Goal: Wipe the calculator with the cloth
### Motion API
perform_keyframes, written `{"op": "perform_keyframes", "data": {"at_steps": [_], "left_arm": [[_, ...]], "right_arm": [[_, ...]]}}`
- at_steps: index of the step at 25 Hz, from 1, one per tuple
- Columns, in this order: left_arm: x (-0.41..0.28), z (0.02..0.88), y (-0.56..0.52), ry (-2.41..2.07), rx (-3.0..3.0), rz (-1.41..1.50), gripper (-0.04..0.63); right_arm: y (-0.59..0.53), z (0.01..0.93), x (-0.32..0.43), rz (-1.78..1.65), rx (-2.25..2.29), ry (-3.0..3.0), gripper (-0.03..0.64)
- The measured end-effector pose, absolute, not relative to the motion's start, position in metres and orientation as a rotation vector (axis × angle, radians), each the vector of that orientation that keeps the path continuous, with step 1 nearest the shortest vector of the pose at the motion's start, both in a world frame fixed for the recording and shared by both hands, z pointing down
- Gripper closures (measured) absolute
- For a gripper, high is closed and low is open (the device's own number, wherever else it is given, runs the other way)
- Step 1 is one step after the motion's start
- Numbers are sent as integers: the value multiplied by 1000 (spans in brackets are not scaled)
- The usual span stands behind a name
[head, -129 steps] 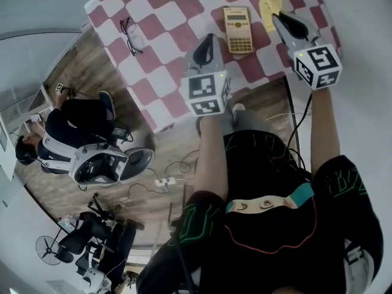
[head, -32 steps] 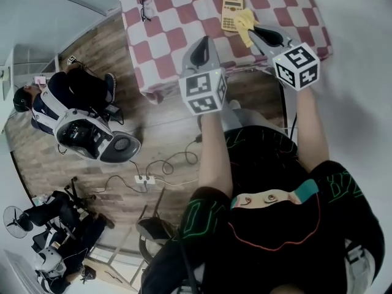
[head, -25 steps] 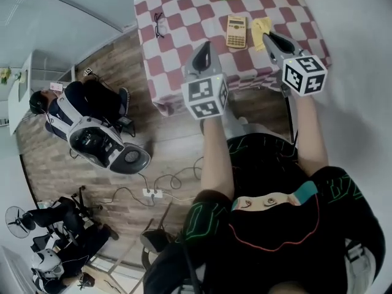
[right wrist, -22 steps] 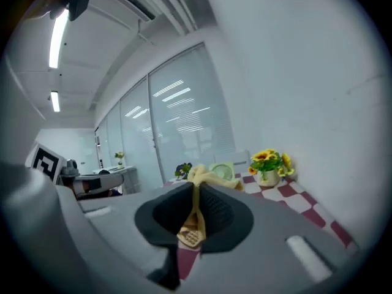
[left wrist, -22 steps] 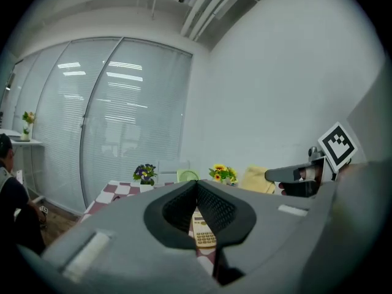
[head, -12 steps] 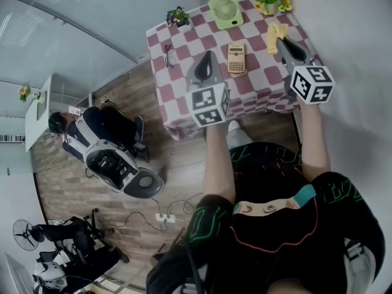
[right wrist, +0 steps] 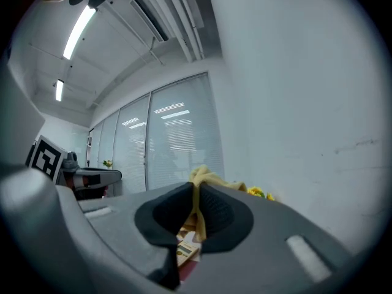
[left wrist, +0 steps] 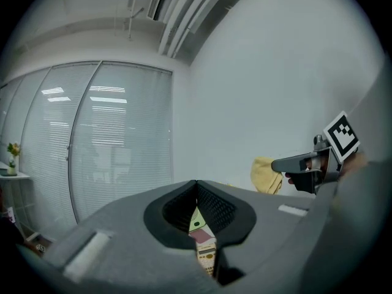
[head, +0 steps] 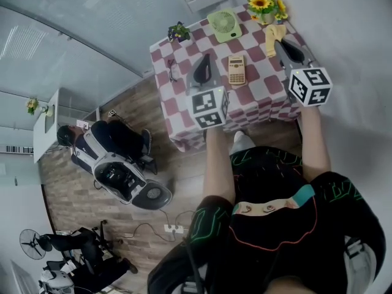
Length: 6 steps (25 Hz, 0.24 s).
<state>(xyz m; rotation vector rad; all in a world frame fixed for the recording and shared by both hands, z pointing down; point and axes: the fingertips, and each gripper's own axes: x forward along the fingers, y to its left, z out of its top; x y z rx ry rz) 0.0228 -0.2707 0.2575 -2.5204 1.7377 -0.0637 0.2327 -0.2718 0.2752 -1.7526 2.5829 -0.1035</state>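
A beige calculator (head: 236, 70) lies flat on the red-and-white checkered table (head: 184, 112), small and far below. My right gripper (head: 280, 44) is shut on a yellow cloth (head: 273, 37), held in the air to the calculator's right. In the right gripper view the cloth (right wrist: 197, 208) hangs pinched between the jaws, with the calculator (right wrist: 185, 247) visible under it. My left gripper (head: 204, 60) hovers just left of the calculator, shut and holding nothing. In the left gripper view the calculator (left wrist: 206, 256) shows through the slit below the jaws; the right gripper (left wrist: 304, 164) and cloth (left wrist: 264, 175) appear at right.
On the table's far side stand a green fan (head: 223, 24), sunflowers (head: 264, 3) and a small plant (head: 178, 30); glasses (head: 172, 70) lie at its left. A seated person (head: 101, 143) and equipment (head: 125, 179) are on the wooden floor at left.
The head view has pulled back, so the table looks smaller and farther. The right gripper has carried the cloth off the calculator to its right. The left gripper stays shut.
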Motion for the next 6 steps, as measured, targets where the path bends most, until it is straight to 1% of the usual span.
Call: {"op": "perform_keyframes", "data": {"at_steps": [6], "left_arm": [[28,268,-272,1729,-2547,-101,584]], "right_arm": [[-274,278,238,-98,-1755,2585,581]]}}
